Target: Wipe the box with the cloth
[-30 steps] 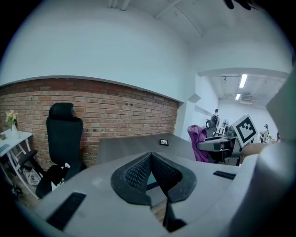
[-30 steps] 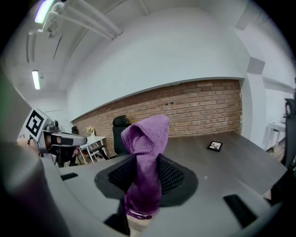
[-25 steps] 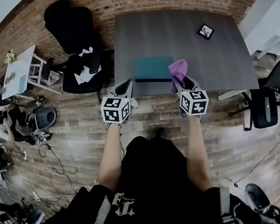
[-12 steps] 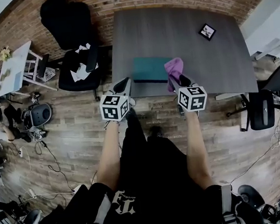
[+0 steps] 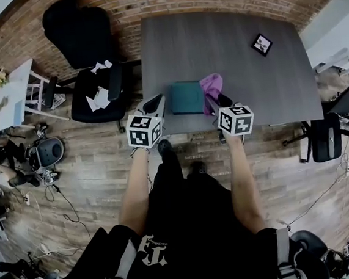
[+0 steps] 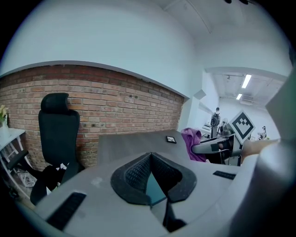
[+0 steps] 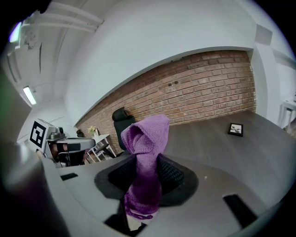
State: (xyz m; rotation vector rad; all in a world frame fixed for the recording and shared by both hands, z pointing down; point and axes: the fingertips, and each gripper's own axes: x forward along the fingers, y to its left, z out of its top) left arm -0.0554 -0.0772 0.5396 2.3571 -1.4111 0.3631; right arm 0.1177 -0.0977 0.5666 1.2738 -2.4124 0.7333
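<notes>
Dark worktop [image 5: 248, 79] carries the teal box [image 5: 187, 98] at its near edge; the right claw [image 5: 213, 104], clamped on the purple cloth [image 5: 211, 84], hovers just right of it, poised to wipe, while the left claw [image 5: 157, 102] sits closed and empty.

A dark grey table [image 5: 235, 68] with a wood-grain top stands on a plank floor [image 5: 73, 170], its far edge close along a brick wall. Two things lie directly on it. A teal box [image 5: 186, 98] sits flat near the front edge, a little left of the middle, its sides square to the table's edges. A small black picture frame [image 5: 262, 44] (what it shows is too small to make out) lies flat on the right half, turned at an angle to the edges and well apart from the box.
</notes>
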